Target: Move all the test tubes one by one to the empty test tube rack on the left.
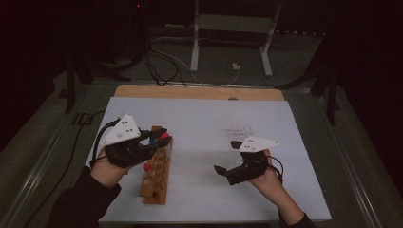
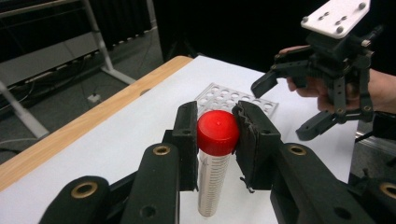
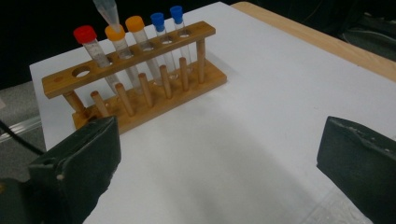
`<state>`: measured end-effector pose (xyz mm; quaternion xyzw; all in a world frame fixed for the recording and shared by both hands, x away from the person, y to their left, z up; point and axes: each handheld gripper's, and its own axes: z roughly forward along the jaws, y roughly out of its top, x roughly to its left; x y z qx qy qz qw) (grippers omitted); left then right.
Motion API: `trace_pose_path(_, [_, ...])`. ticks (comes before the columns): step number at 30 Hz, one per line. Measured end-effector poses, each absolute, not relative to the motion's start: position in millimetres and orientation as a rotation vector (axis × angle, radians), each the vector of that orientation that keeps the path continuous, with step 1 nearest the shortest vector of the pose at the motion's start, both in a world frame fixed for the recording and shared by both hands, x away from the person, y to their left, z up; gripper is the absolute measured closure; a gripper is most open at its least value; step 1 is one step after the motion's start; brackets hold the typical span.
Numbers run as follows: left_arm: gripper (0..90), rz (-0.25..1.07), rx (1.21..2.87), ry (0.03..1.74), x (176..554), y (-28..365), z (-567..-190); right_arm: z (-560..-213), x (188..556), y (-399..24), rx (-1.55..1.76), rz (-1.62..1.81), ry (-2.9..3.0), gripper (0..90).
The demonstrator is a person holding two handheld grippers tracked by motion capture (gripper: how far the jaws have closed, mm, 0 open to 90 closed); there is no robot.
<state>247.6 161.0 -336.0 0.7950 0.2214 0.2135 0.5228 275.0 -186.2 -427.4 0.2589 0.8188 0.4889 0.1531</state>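
Note:
My left gripper (image 2: 215,140) is shut on a clear tube with a red cap (image 2: 217,132), gripping it just under the cap, upright. In the high view this gripper (image 1: 161,140) hangs over the far end of a wooden tube rack (image 1: 155,183). The held tube's pointed bottom (image 3: 105,10) hovers above the rack (image 3: 140,60), which holds one red-capped (image 3: 85,33), two orange-capped (image 3: 114,32) and two blue-capped tubes (image 3: 157,18). My right gripper (image 1: 227,156) stands open with nothing between its jaws, to the right of the rack, and its own view (image 3: 217,149) shows bare table between them.
A clear plastic hole plate (image 2: 233,100) lies flat on the white table sheet (image 1: 199,118), faint in the high view (image 1: 240,129) beyond the right gripper. A wooden strip (image 1: 199,92) runs along the table's far edge. Stand legs and cables lie on the floor behind.

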Motion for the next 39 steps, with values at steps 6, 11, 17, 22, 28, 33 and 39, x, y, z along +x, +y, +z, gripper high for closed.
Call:
trace_pose_path(6, [71.9, 0.526, 1.88, 0.556, 238, 177, -339, -428, 275, -185, 0.74, 1.399, 2.353, 0.0])
trace_pose_path(11, [71.9, 0.538, 1.877, 0.584, 230, 189, -346, -427, 275, -185, 0.734, 1.398, 2.352, 0.0])
trace_pose_path(17, [71.9, 0.518, 1.868, 0.619, 223, 202, -359, -428, 275, -184, 0.735, 1.389, 2.36, 0.0])
trace_pose_path(22, [71.9, 0.499, 1.865, 0.64, 218, 208, -370, -428, 275, -184, 0.736, 1.387, 2.36, 0.0])
trace_pose_path(28, [71.9, 0.483, 1.873, 0.647, 211, 211, -380, -428, 275, -185, 0.742, 1.388, 2.358, 0.0])
trace_pose_path(33, [71.9, 0.478, 1.897, 0.652, 208, 209, -390, -427, 275, -185, 0.741, 1.386, 2.359, 0.0])
trace_pose_path(39, [71.9, 0.479, 1.929, 0.652, 206, 206, -402, -426, 274, -186, 0.737, 1.386, 2.357, 0.0])
